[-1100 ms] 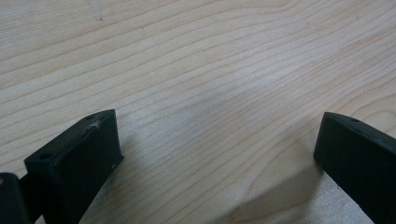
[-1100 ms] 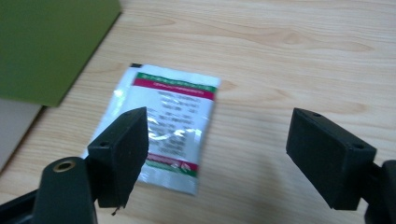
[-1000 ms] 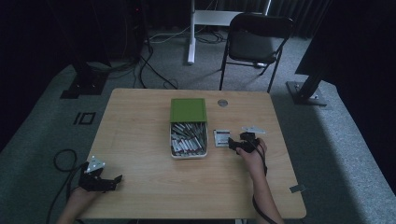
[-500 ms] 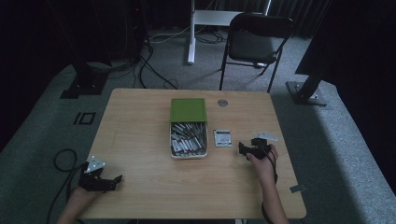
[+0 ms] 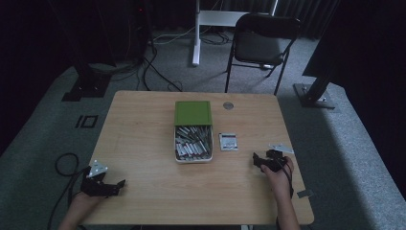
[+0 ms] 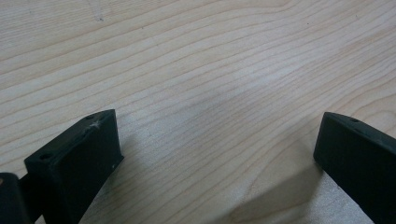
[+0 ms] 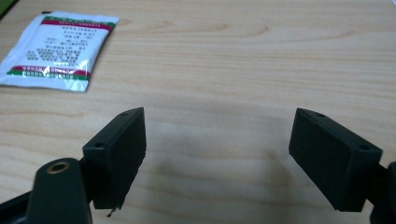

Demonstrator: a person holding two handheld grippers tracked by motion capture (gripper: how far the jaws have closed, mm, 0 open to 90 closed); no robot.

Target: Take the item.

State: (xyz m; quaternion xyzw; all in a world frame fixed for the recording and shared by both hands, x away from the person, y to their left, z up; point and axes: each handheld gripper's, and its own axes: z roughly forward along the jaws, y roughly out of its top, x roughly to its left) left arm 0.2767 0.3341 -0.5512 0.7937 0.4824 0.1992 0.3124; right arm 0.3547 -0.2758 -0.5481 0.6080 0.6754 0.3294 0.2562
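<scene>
A white tray full of small packets sits mid-table, with its green lid lying against its far end. One white sachet with red and green print lies flat on the wood just right of the tray. My right gripper rests low over the table, right of and nearer than the sachet, open with nothing between its jaws. At the near left corner of the table, my left gripper stands open over bare wood.
A small round grommet is set in the wooden table near its far edge. A black folding chair stands beyond the table. Cables and stand bases lie on the grey floor at the back left and right.
My right gripper has drawn back from the sachet toward the near right of the table, leaving the sachet lying flat. The left gripper has stayed put.
</scene>
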